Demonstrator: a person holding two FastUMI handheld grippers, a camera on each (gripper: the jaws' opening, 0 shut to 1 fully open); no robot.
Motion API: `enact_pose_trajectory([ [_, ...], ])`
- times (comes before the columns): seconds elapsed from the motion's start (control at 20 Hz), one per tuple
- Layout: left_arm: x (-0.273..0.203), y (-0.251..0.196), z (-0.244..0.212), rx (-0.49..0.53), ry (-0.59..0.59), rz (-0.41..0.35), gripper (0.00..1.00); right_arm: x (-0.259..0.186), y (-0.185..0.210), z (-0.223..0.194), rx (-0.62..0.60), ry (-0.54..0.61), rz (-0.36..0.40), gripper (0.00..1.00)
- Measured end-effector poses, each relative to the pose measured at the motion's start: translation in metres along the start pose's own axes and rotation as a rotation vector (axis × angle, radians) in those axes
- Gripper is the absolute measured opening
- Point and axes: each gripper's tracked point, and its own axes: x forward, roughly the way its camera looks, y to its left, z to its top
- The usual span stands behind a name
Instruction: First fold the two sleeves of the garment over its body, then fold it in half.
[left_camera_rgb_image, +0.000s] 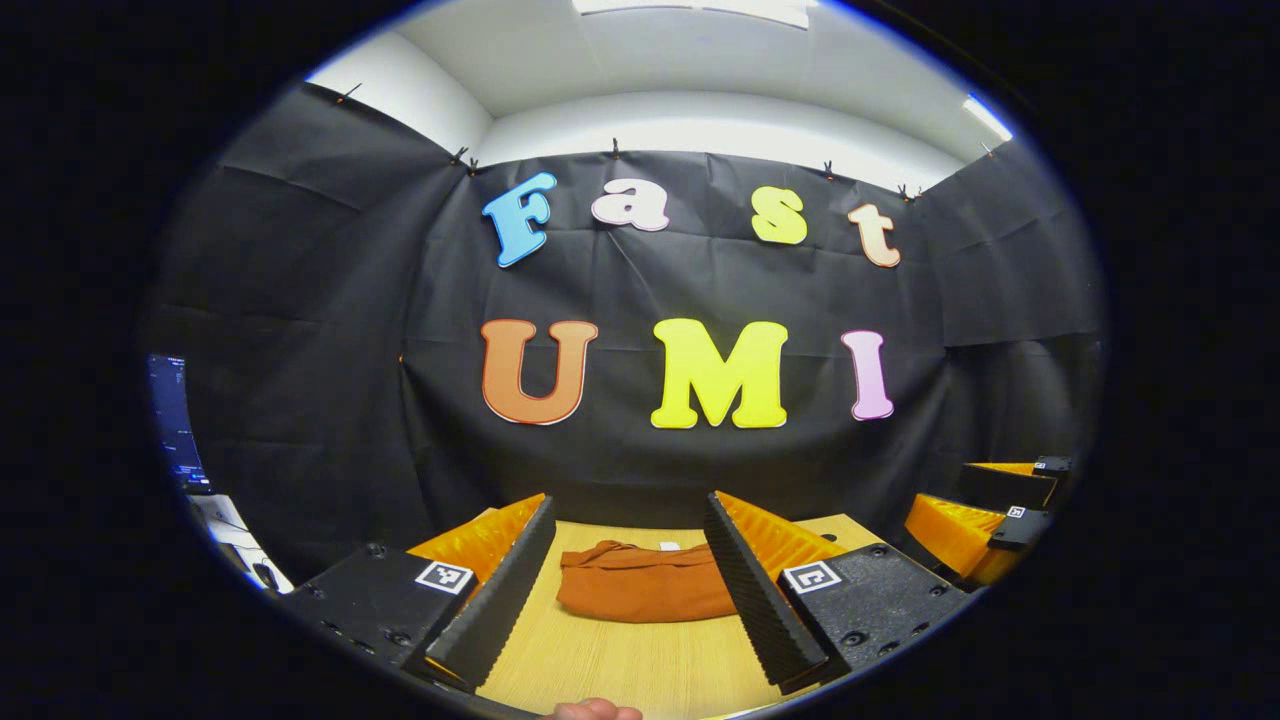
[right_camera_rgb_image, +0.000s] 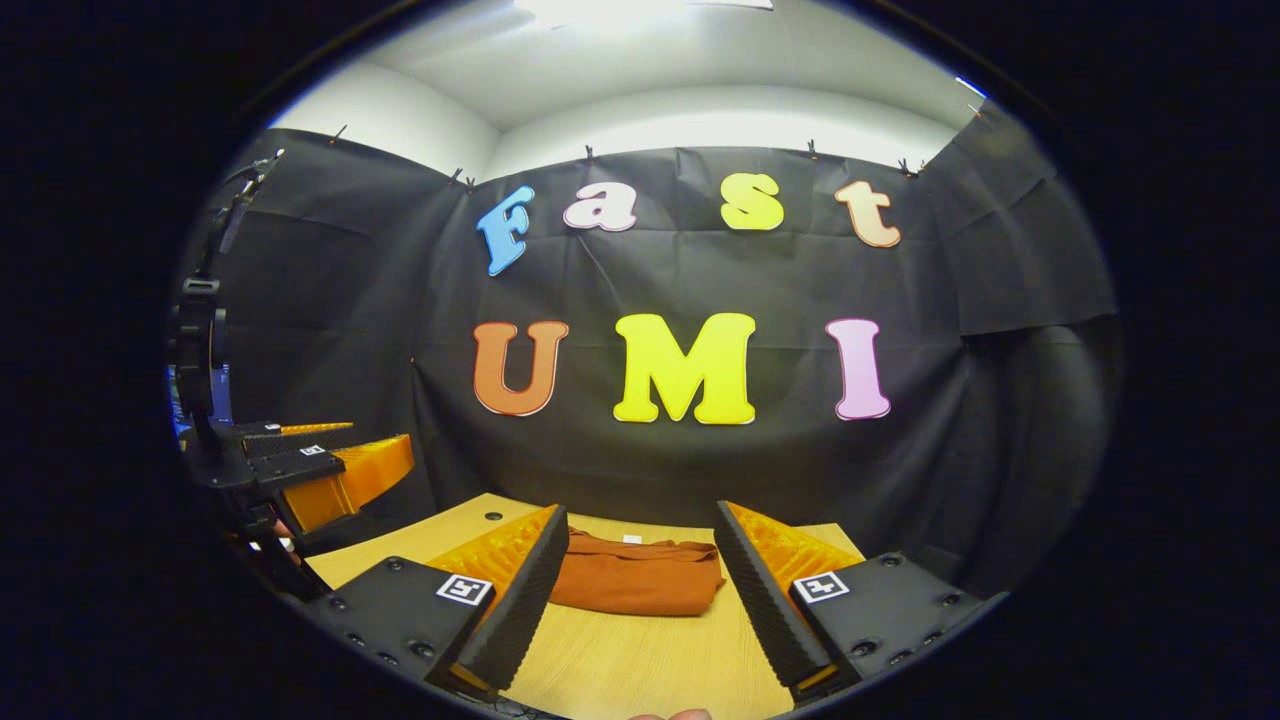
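We see the garment (left_camera_rgb_image: 645, 582) already a compact folded bundle on the table (left_camera_rgb_image: 620, 665), lower centre of frame. Sleeves and half-fold look done to us. Left gripper (left_camera_rgb_image: 628, 590) and right gripper (right_camera_rgb_image: 640, 590) both spread wide, holding nothing, hovering short of it.

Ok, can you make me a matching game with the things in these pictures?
Things:
1. garment
2. table
3. left gripper
4. gripper pads

Descriptions:
A. pale wood
B. black and ridged
C. rust-brown, lying folded
D. jaws wide apart, holding nothing

Pairs: 1-C, 2-A, 3-D, 4-B
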Motion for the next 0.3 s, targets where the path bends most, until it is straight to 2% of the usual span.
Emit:
enact_pose_trajectory([
  [0.1,-0.002,-0.011,-0.005,0.0,0.004,-0.028,0.96,-0.006,-0.008,-0.003,0.005,0.001,-0.031,0.93],
  [0.3,-0.004,-0.006,-0.008,-0.022,-0.004,-0.014,0.96,-0.01,-0.015,-0.011,0.013,0.003,-0.077,0.93],
])
